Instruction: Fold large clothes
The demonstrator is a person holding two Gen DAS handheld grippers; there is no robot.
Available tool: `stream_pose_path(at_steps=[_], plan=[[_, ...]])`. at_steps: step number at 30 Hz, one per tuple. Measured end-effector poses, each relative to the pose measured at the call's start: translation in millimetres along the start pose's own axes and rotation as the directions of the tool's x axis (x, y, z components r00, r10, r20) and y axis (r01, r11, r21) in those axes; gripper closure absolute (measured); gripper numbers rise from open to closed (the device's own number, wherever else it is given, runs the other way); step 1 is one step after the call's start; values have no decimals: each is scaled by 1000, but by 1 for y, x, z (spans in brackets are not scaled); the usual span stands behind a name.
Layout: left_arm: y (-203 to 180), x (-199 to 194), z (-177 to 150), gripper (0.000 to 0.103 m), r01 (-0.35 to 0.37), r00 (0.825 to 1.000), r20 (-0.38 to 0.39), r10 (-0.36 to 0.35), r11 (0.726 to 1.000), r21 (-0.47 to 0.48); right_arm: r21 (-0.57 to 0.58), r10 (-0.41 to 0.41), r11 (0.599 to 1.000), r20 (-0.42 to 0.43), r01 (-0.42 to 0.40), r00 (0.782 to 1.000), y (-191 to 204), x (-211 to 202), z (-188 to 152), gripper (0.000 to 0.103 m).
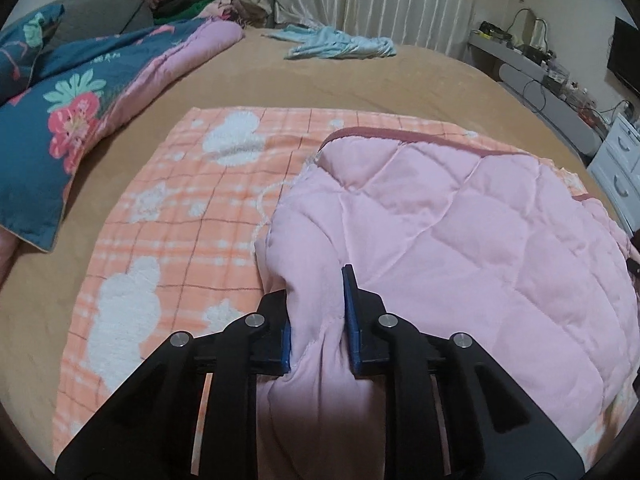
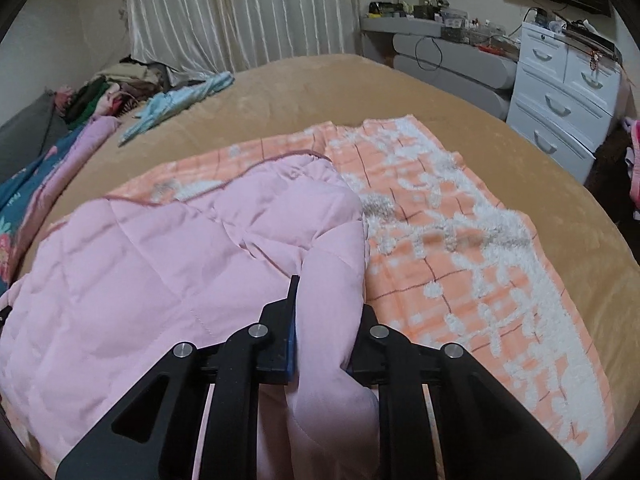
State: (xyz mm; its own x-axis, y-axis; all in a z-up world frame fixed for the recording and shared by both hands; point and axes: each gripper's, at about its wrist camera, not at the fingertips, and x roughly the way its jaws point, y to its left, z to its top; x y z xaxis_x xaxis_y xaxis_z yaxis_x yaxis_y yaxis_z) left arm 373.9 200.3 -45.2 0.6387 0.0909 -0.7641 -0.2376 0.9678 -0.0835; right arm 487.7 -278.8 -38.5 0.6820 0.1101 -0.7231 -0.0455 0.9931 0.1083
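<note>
Two grippers pinching a pink quilted blanket on a bed.

The left gripper and right gripper, angled downward, each clamp a fold of the blanket; bare tan bed stretches ahead, beyond its maroon-trimmed edge.

Quilted side between your left gripper's pads: pale pink quilt, maroon edging.
Face ahead-left of your gripper: orange check, white fleecy shapes.
Bedcover beyond: plain tan.
Duvet far left: navy, pink flowers, lilac underside.
Garment far ahead: light blue.
Drawers right of your right gripper: white.
</note>
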Motion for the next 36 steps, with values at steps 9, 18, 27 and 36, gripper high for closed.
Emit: stream_pose_path(at_steps=[9, 18, 27, 36], plan=[[3, 11, -5, 86, 14, 1000, -22, -15, 999, -40, -24, -47, 999, -42, 46, 998, 0, 22, -14, 84], [2, 0, -9, 82, -20, 999, -29, 20, 999, -29, 33, -31, 999, -80, 34, 996, -14, 9, -21, 61], [7, -31, -14, 49, -39, 999, -16, 39, 998, -42, 60, 9, 998, -40, -6, 999, -24, -37, -39, 10], [12, -77, -33, 9, -44, 999, 28, 46, 997, -70, -27, -32, 999, 112, 36, 993, -15, -110, -59, 4]])
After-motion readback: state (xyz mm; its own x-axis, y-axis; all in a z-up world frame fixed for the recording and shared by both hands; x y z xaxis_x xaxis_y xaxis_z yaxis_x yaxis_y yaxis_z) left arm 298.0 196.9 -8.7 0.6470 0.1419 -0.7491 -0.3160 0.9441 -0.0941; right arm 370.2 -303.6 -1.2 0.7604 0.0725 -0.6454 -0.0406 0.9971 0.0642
